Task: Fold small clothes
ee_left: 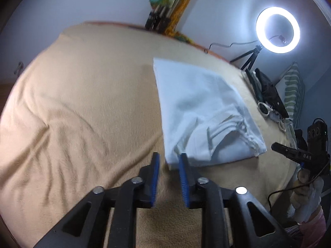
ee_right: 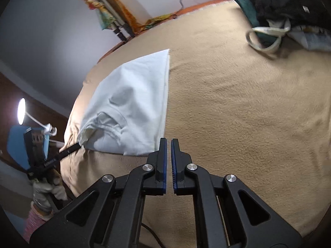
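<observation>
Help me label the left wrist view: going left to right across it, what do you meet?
Bare beige blanket → left gripper → white garment → dark clothes pile → striped pillow → right gripper, held in a gloved hand.

Folded white garment [ee_left: 198, 107]: soft matt woven cloth, stitched seams, ahead of the left gripper.
Tan blanket [ee_right: 248, 113]: matt, fuzzy napped cloth beneath both grippers.
Gripper fingers [ee_right: 163, 161]: matt black plastic, ribbed blue rubber-like pads, shiny metal pivots.
</observation>
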Tool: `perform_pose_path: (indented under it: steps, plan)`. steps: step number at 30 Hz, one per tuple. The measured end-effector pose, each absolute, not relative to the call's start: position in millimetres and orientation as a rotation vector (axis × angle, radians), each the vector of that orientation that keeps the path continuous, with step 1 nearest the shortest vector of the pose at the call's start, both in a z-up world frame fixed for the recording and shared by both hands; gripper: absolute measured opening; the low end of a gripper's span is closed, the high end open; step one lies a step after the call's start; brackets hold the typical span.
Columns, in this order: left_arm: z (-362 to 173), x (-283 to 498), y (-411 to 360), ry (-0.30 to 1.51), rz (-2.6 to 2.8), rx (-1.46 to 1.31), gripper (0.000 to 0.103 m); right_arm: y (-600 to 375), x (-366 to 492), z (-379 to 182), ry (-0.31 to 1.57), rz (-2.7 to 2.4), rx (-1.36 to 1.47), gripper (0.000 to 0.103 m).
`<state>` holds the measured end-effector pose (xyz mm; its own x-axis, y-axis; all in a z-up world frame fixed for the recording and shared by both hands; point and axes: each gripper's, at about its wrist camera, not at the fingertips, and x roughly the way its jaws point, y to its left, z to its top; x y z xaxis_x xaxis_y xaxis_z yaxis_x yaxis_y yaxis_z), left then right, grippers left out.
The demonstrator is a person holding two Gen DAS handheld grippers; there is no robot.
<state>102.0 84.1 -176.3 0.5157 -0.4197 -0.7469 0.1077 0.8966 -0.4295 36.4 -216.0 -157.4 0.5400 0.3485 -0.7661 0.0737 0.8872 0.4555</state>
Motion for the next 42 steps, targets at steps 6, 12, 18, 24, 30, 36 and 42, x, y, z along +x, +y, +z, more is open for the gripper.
perform_pose_path:
  steps: [6, 12, 18, 24, 30, 36, 42]
  plan:
    - [-148, 99, 83, 0.875, -0.358, -0.356, 0.034, -157, 23, -135, 0.934, 0.307, 0.193, 0.038]
    - [-158, 105, 53, 0.916, -0.428, -0.271, 0.038, -102, 23, -148, 0.926, 0.284, -0.171, 0.038]
    - [-166, 104, 24, 0.931, -0.454, -0.096, 0.039, -100, 34, -166, 0.979, 0.259, -0.247, 0.007]
    - [-175, 109, 18, 0.938, -0.411, 0.002, 0.015, -109, 28, -156, 0.948, 0.262, -0.235, 0.002]
    - [-168, 94, 15, 0.935, -0.475, 0.044, 0.003, -134, 22, -135, 0.914, 0.285, -0.128, 0.001]
    - [-170, 88, -1, 0.939, -0.497, 0.075, 0.005, -121, 6, -140, 0.908, 0.334, -0.217, 0.018]
    - [-158, 91, -12, 0.874, -0.497, 0.065, 0.033, -99, 10, -151, 0.896, 0.328, -0.331, 0.044]
